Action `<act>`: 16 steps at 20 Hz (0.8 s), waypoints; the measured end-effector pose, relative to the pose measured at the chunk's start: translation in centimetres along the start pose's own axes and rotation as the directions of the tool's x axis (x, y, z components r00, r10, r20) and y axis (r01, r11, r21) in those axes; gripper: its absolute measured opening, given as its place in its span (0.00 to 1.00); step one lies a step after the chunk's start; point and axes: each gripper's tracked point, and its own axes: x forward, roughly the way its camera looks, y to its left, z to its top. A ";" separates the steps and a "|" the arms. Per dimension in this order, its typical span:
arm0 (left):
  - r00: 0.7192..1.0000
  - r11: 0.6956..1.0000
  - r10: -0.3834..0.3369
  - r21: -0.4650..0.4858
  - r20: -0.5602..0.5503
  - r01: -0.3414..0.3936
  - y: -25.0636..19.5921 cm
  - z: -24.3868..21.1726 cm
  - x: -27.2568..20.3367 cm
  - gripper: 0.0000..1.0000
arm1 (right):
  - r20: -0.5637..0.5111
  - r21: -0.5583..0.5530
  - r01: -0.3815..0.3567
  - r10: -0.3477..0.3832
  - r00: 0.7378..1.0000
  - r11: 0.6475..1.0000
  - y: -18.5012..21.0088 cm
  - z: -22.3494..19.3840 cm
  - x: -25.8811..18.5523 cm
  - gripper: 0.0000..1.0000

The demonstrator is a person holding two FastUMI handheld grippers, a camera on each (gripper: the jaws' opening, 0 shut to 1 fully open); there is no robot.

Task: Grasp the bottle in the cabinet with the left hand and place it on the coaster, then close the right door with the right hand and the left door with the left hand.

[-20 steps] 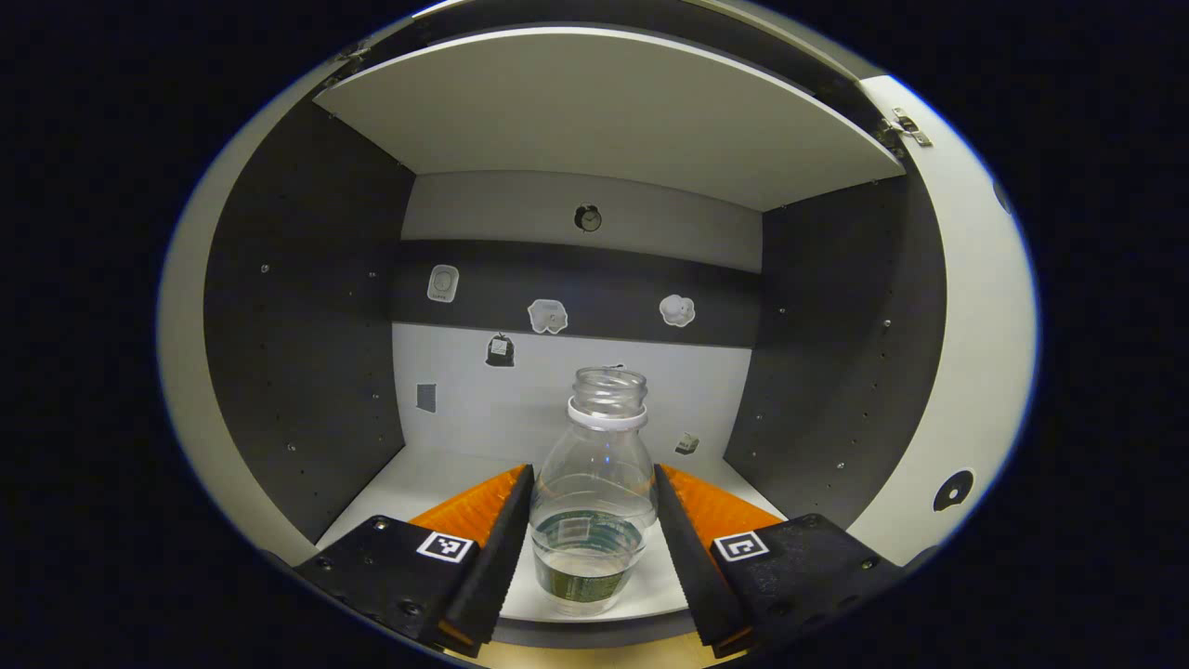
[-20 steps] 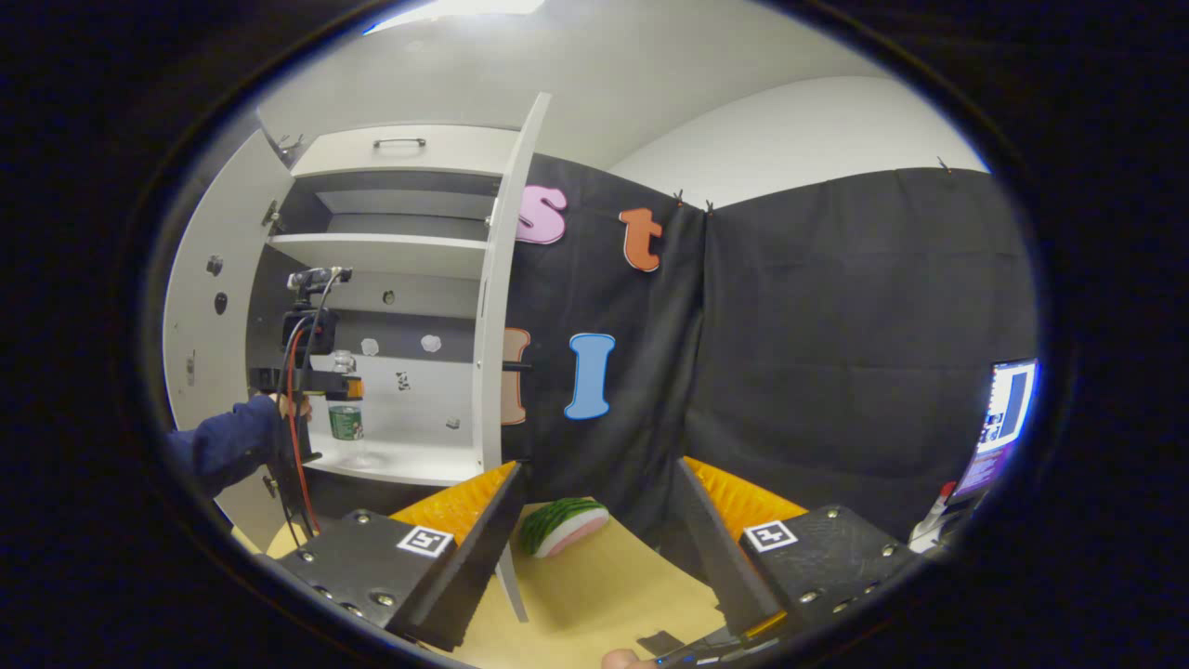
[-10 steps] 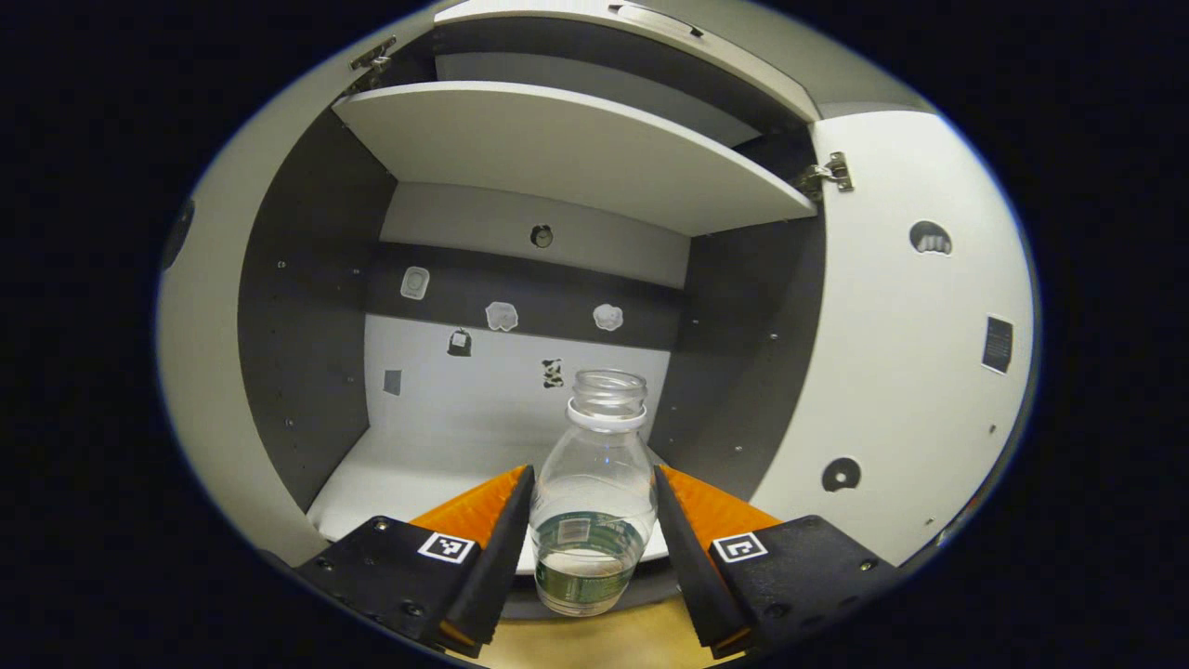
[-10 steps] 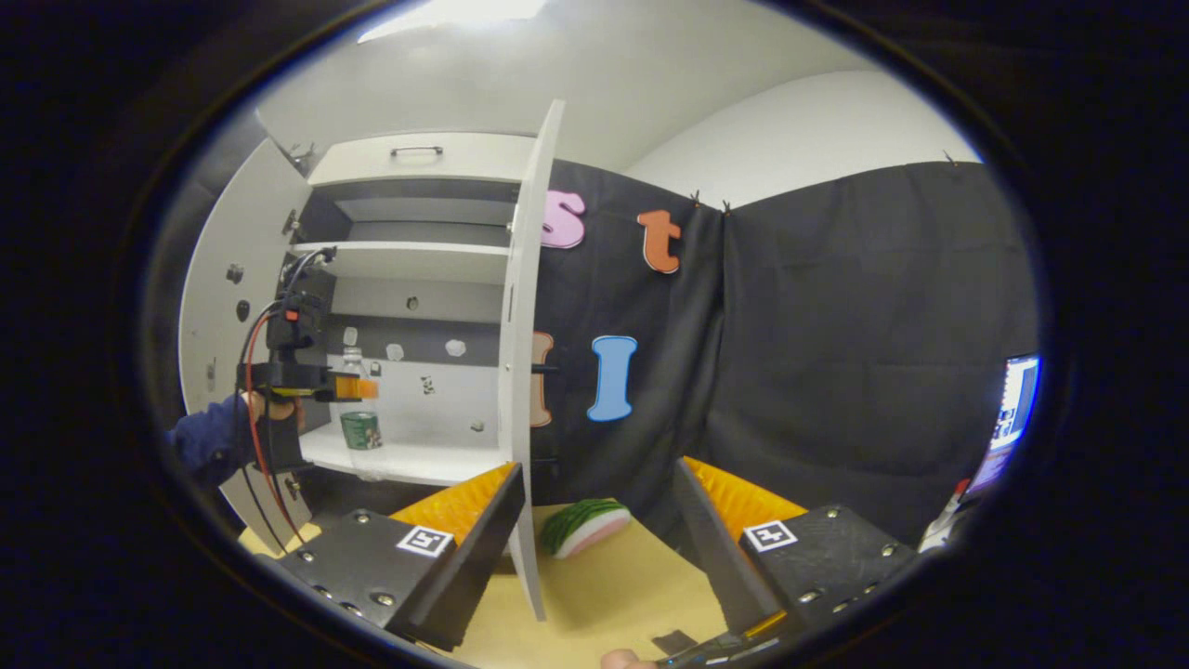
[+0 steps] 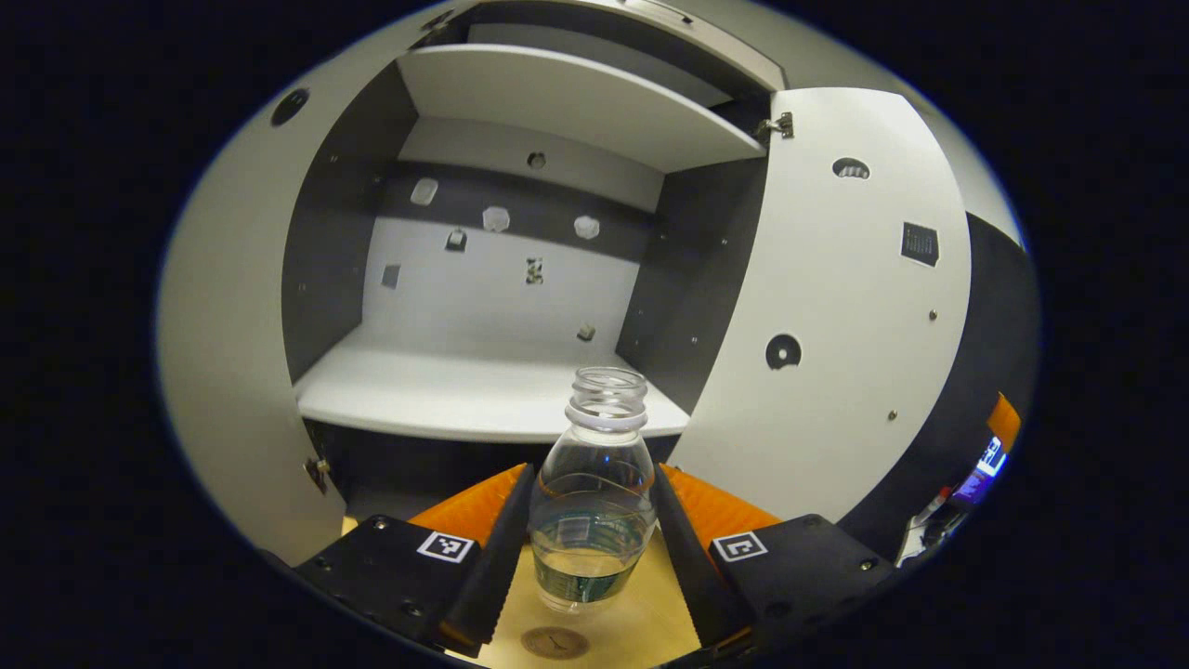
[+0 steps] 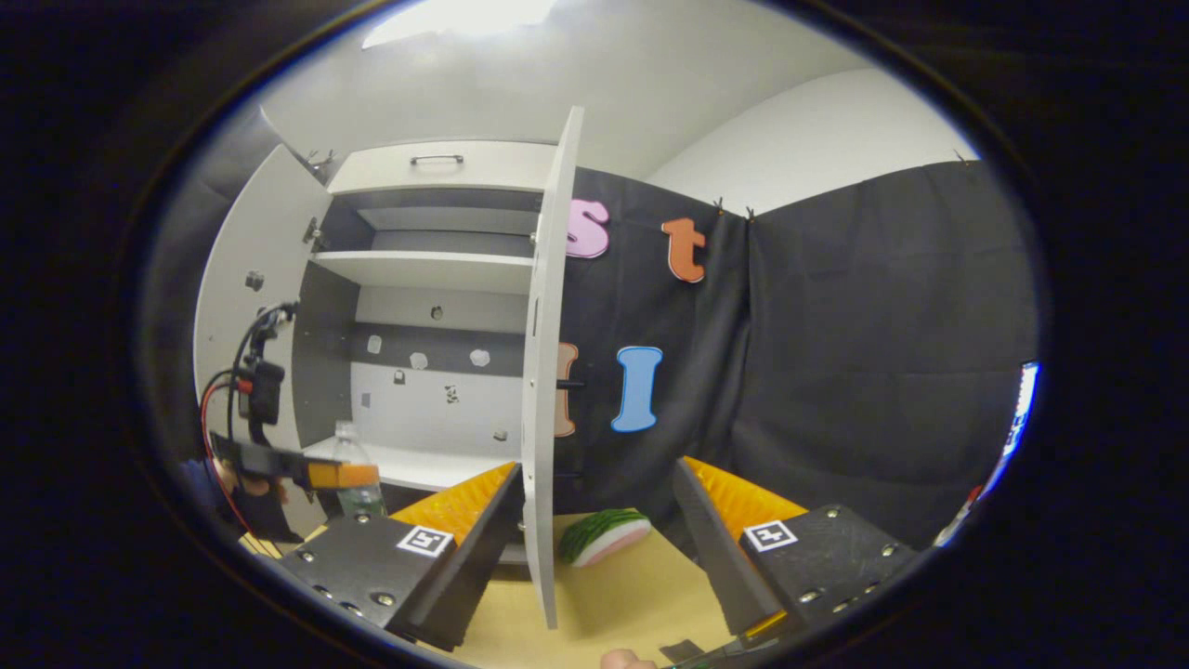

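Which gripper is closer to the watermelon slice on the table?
The right gripper. The watermelon slice lies on the table just ahead of it, between its open fingers. The left gripper is farther off by the cabinet, holding the bottle.

Clear glossy plastic bottle between the left gripper's fingers, matt smooth white cabinet door to its right, pale wood-look tabletop below

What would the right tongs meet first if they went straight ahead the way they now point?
Probably the watermelon slice lying on the table just ahead of the open right tongs, then the black cloth wall behind it. The open right door's edge stands slightly left of that line; depth is uncertain.
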 end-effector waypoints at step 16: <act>0.957 0.990 0.120 -0.043 -0.264 -0.136 6.5 -17.7 3.4 0.80 | -0.035 -0.052 0.124 -0.126 0.991 0.991 -4.7 -1.3 -1.8 0.96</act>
